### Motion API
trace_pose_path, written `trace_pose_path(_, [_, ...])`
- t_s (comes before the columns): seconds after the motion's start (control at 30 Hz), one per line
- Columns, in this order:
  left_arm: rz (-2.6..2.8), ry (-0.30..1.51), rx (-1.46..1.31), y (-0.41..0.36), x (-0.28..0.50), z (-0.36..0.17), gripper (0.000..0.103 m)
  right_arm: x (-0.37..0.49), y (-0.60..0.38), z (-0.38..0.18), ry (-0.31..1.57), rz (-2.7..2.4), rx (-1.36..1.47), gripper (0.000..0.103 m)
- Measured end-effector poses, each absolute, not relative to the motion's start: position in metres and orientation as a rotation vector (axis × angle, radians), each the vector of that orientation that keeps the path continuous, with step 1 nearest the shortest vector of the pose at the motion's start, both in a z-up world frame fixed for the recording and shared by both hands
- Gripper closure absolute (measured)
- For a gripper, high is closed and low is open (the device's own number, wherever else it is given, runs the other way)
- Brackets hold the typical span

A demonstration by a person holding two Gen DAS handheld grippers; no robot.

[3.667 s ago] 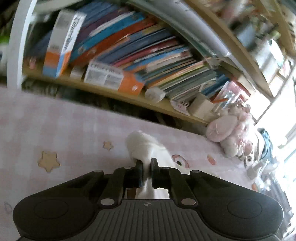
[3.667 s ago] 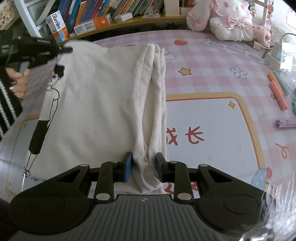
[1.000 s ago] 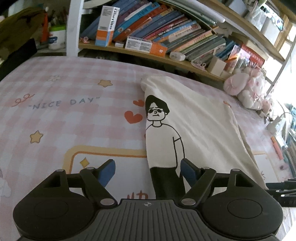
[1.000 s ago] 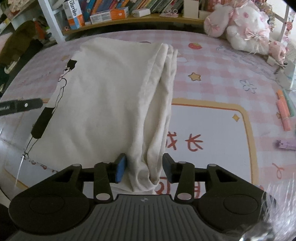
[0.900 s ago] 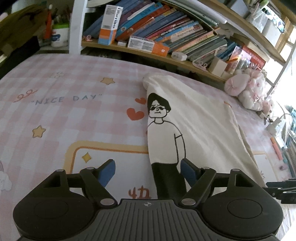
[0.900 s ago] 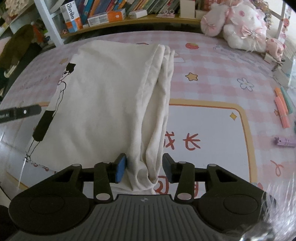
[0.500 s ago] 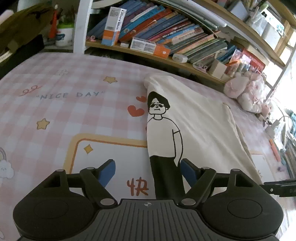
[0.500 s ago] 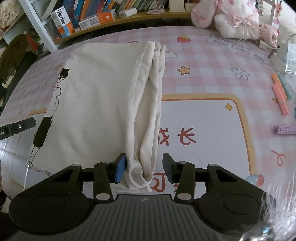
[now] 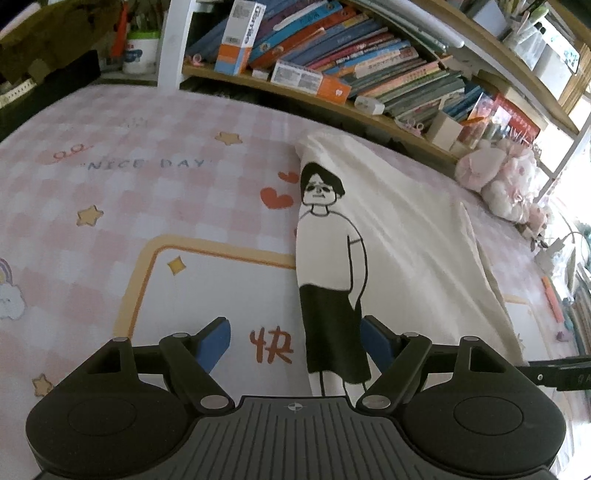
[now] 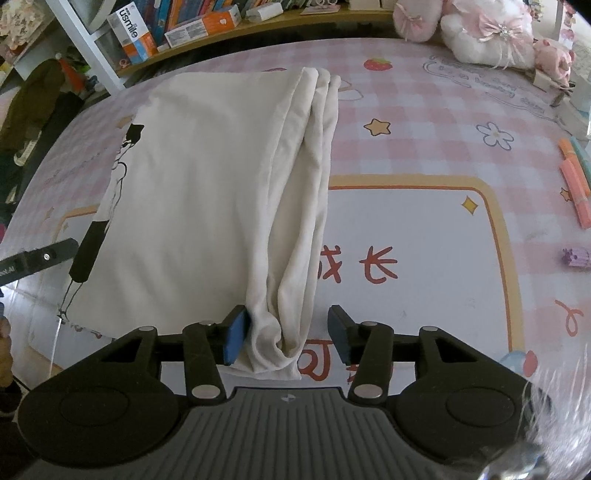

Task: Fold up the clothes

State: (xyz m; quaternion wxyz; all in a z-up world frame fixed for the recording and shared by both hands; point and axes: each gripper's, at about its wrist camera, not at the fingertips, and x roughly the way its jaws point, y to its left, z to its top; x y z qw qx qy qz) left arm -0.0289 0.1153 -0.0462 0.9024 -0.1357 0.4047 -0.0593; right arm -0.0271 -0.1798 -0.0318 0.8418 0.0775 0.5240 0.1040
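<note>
Left gripper (image 9: 295, 341): jaws spread wide, nothing pinched. Between them lie bare mat (image 9: 110, 192) with a red character on the left and the near-left edge of the shirt (image 9: 406, 240) on the right. The printed cartoon figure (image 9: 328, 266) runs straight ahead of the tool, head far, black skirt just inside the right finger. Whether that finger touches the cloth cannot be told. Left of the tool: pink checked mat, stars, "NICE DAY" lettering. Ahead and beyond the mat: shelf (image 9: 332, 107) with leaning books (image 9: 369, 62) and an orange-and-white box (image 9: 240, 37). Far right: pink plush toys (image 9: 495, 177). The tip of the other gripper pokes in at the right edge.

Right gripper (image 10: 288, 332): jaws have just been opening and now stand apart. The bunched right edge of the shirt (image 10: 207, 192) sits between them, folds (image 10: 295, 229) running away from the tool. Left pad (image 10: 236, 334) is at the cloth; right pad stands clear of it, so no pinch. The shirt lies flat on the mat (image 10: 424, 122), mostly ahead-left of the tool, folded lengthwise, figure print at its far-left edge. Left gripper's tip (image 10: 37, 260) shows just beside that edge. Right of the tool: white panel with red characters, orange border. Far right: orange markers (image 10: 574, 184), small purple item (image 10: 576, 258). Ahead-right: plush toys (image 10: 484, 33).
</note>
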Motion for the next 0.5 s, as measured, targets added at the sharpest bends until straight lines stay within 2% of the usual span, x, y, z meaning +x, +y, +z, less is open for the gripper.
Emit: trace_pose_path(0.5, [-0.158,0.849,-0.248,0.104,-0.027,-0.049,0.026,-0.024,-0.175,-0.032,1.101,0.252,0.113,0.055])
